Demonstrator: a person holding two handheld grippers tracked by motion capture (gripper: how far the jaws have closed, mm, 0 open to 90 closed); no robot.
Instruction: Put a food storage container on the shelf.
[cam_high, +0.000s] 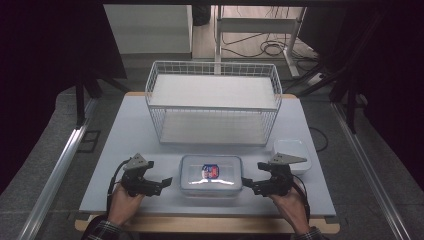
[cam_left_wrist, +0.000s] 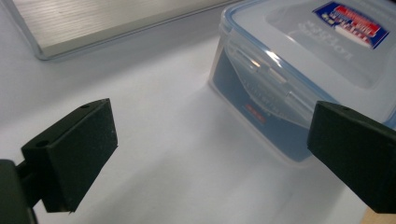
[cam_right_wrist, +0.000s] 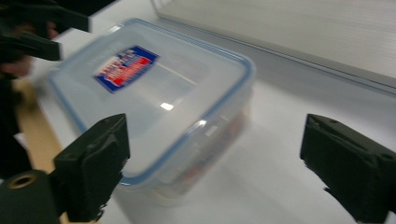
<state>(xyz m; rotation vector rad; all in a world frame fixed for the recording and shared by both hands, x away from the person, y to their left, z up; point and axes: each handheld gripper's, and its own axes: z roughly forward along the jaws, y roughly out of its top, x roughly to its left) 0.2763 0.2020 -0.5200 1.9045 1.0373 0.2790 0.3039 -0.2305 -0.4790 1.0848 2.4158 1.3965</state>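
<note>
A clear plastic box (cam_high: 211, 175) with a blue-sealed snap lid and a red and blue label lies at the front middle of the white table (cam_high: 125, 130). My left gripper (cam_high: 166, 182) sits just left of the box, open, with its jaws pointing at the box's left end. My right gripper (cam_high: 247, 184) sits just right of it, open as well. In the left gripper view the box (cam_left_wrist: 317, 60) lies ahead and right of the wide-apart jaws, with bare table between them. In the right gripper view the box (cam_right_wrist: 154, 102) reaches in front of the left jaw, untouched.
A white wire basket (cam_high: 212, 64) with a flat shelf stands behind the box, mid-table. A small white tub (cam_high: 295, 150) rests at the right, behind my right gripper. The table's wooden front edge (cam_high: 210, 224) runs close under both hands.
</note>
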